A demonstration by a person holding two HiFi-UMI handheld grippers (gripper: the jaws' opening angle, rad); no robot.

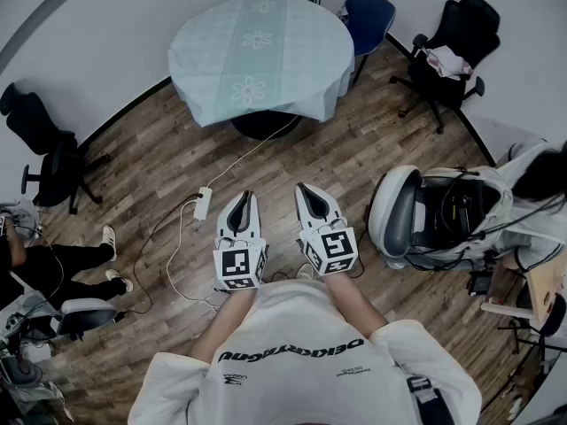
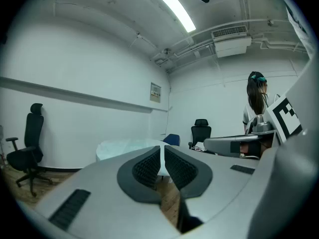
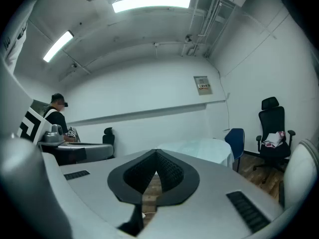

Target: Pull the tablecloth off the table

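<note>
Mint tablecloth (image 1: 257, 56) well ahead | our left gripper (image 1: 245, 197), right gripper (image 1: 304, 189): jaws together, empty | risk: we trip on power strip (image 1: 203, 204) left of them.

White T-shirt (image 1: 301, 361) (black lettering) — grey left hand-held gripper (image 1: 247, 195), right hand-held gripper (image 1: 302, 188) alike.

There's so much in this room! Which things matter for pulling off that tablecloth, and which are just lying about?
For the job:
- tablecloth
- round table under it
- left gripper and right gripper, both shut and empty

Just lying about:
- blue chair
- black office chair
- power strip on the floor
</note>
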